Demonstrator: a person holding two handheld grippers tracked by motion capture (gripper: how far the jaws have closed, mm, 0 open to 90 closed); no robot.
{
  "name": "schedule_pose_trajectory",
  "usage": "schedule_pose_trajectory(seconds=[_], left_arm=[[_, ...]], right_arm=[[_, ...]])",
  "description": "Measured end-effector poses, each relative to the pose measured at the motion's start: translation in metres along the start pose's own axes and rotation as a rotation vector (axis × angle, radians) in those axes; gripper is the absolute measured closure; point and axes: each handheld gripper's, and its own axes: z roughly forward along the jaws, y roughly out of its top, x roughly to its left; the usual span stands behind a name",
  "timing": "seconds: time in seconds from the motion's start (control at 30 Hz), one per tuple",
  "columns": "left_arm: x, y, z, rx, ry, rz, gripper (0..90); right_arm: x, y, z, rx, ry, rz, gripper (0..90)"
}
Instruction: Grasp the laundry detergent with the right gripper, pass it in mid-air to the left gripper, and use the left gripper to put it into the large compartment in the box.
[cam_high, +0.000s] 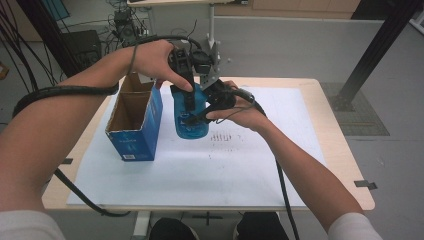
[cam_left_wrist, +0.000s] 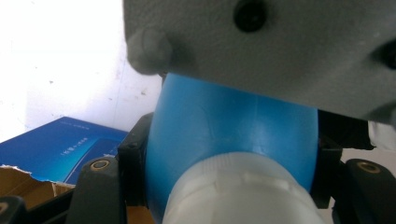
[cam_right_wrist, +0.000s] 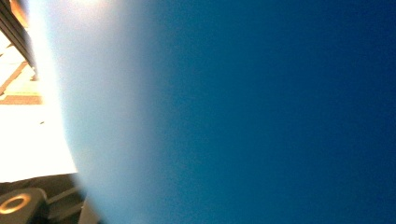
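A translucent blue bottle (cam_high: 192, 125) stands upright just to the right of an open blue cardboard box (cam_high: 136, 136) on the white sheet. My left gripper (cam_high: 187, 92) comes down from above and is shut on the bottle's upper part. In the left gripper view the blue shoulder (cam_left_wrist: 233, 126) and white cap (cam_left_wrist: 238, 191) sit between the two black jaws. My right gripper (cam_high: 199, 117) reaches in from the right and is shut on the lower body. The bottle's blue wall (cam_right_wrist: 261, 112) is pressed close to that camera and blurred.
The box's top flaps are open and its brown inside (cam_high: 129, 107) shows. A white paper sheet (cam_high: 225, 165) covers most of the wooden table (cam_high: 345, 165). Cables trail from both grippers over the table's near edge. A black post (cam_high: 370, 50) stands at the far right.
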Motion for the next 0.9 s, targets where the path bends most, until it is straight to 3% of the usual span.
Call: schedule_pose_trajectory(seconds=[0.9], left_arm=[[-0.0014, -0.0019, 0.0018, -0.001, 0.004, -0.003, 36.4]], right_arm=[[0.0007, 0.0003, 0.003, 0.009, 0.003, -0.003, 43.0]])
